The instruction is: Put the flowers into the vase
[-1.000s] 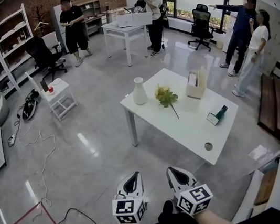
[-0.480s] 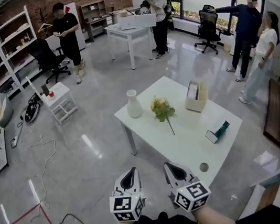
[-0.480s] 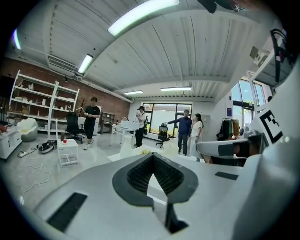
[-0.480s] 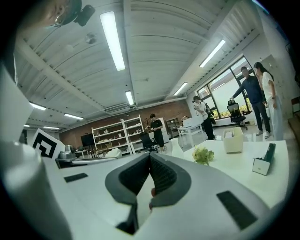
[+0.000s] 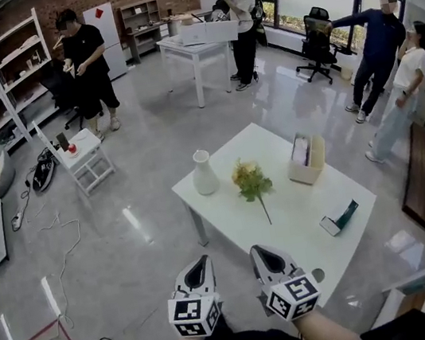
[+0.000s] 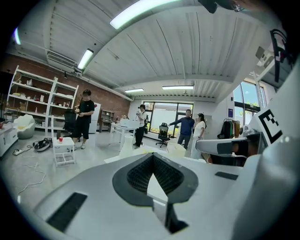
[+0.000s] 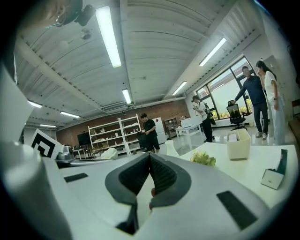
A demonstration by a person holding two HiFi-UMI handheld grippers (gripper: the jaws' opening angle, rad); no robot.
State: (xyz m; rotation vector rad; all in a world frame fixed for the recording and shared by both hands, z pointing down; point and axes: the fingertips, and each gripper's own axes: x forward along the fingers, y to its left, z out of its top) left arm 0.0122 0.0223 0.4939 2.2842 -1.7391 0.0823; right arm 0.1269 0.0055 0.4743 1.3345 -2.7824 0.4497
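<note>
I see a white table (image 5: 301,215), a beige box (image 5: 308,160) at its far side, a green-and-white object (image 5: 338,219) near its right edge, a small side table (image 5: 81,159) left, wall shelving (image 5: 11,78), floor cables (image 5: 61,231), people standing beyond.
</note>
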